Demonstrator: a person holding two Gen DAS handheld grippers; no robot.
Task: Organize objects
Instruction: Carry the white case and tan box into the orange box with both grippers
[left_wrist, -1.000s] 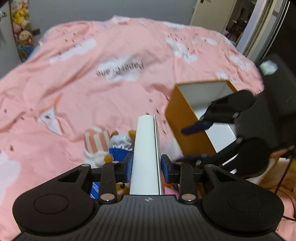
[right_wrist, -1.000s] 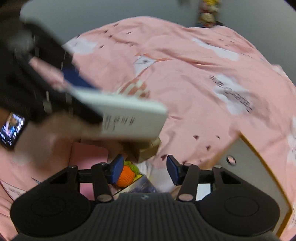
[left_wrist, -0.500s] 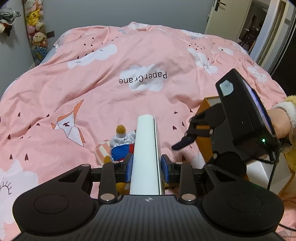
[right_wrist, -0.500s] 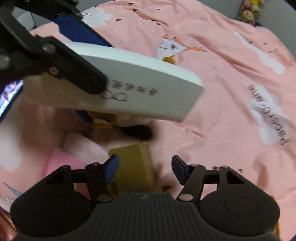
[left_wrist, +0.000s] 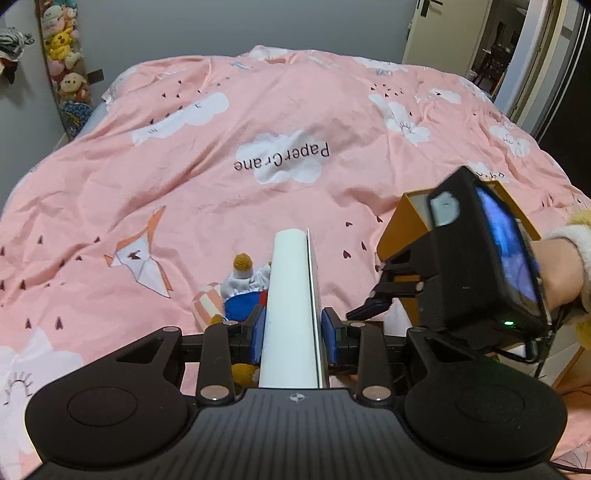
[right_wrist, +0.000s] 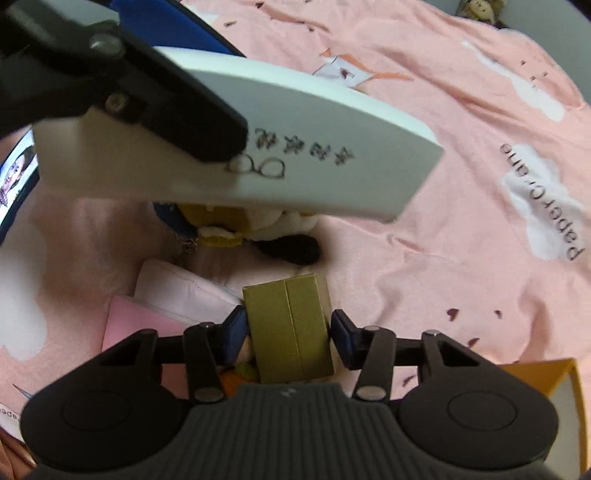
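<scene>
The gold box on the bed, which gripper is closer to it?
Right. The right gripper has its open fingers on either side of the gold box, not yet closed. The left gripper is up above it, holding the white box.

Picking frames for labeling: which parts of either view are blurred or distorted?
Left wrist view: the bedspread is sharp but fisheye-bowed, while the right tool at the edge is smeared. Right wrist view: the close white box and the plush beneath it are soft, and a shadow lies under the box.

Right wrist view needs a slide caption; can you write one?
Right gripper open around a gold box, left gripper's white box overhead.
</scene>
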